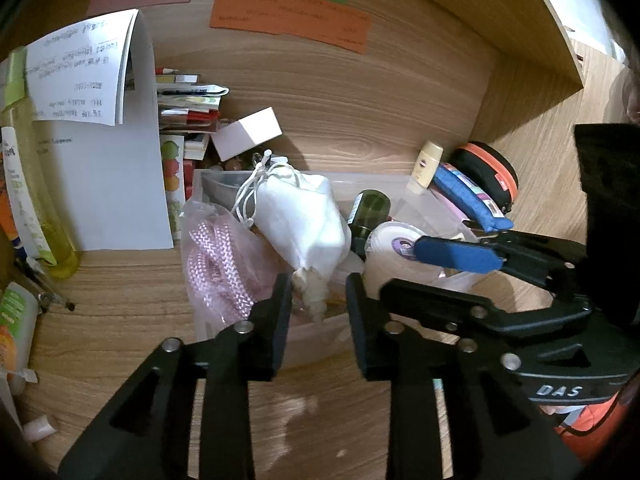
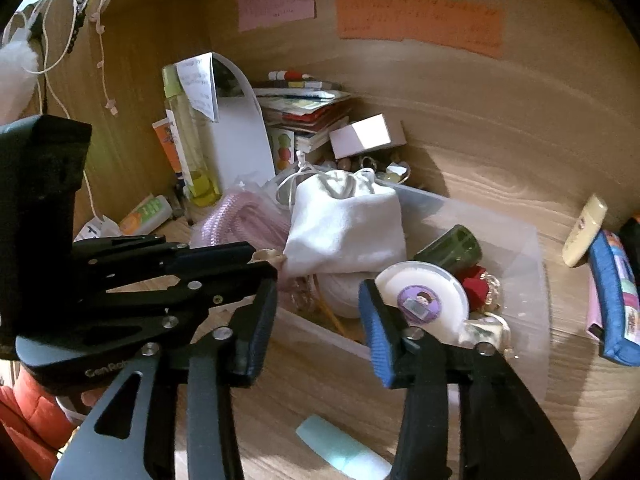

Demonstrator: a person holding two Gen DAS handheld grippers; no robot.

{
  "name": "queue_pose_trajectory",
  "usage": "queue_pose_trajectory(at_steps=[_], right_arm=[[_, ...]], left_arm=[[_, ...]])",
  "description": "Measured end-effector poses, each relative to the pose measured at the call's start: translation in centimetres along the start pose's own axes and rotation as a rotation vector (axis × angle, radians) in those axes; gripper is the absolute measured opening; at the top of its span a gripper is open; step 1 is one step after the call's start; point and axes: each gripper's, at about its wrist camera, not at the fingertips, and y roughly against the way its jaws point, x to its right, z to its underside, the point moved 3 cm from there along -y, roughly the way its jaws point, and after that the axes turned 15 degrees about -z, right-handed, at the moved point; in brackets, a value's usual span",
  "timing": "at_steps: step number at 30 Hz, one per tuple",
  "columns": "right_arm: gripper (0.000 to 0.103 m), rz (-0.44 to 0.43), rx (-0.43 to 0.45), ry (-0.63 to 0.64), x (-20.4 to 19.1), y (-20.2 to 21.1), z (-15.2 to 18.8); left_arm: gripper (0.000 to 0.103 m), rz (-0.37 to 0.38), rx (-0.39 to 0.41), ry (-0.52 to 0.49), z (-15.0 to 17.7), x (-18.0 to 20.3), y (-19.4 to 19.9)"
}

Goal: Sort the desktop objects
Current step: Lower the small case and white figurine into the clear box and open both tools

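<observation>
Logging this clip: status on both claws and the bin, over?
Left claw open, empty, at clear bin front edge. Right claw open, empty, alongside. White drawstring pouch heaped on top, covering the contents.

Desk: wood-grain laminate, smooth, faint sheen
Storage bin: translucent plastic, frosted
Drawstring pouch: white cloth, matt, soft
Mesh bag: pink netting, sheer, slightly glossy
Tape roll: white, smooth, glossy printed label
Green bottle: dark, glossy
Wall notes: orange paper, matt
Left gripper: black matt plastic, bright metal rivets
Right gripper: blue ribbed pads
</observation>
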Motion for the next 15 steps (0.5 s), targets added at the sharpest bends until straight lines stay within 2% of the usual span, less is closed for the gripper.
queue_pose_trajectory(at_steps=[5,9,14,15], right_arm=[[0.05,0.031,0.023,-0.005,-0.1,1.7,0.3],[0.06,0.065,0.05,-0.008,-0.1,3.2,0.7],[0.064,0.093,0.065,-0.012,0.1,4.9,1.3],[0.068,0.095,0.071,-0.018,0.2,5.2,1.5]], left_arm=[[0.051,-0.01,0.018,0.005,-0.1,0.4,0.7],[0.062,-0.024,0.049,-0.001,-0.3,1.0,1.9],[0.07,-0.043,0.086,-0.019,-0.4,1.9,3.7],[0.072,-0.046,0.091,-0.022,-0.4,2.1,4.1]])
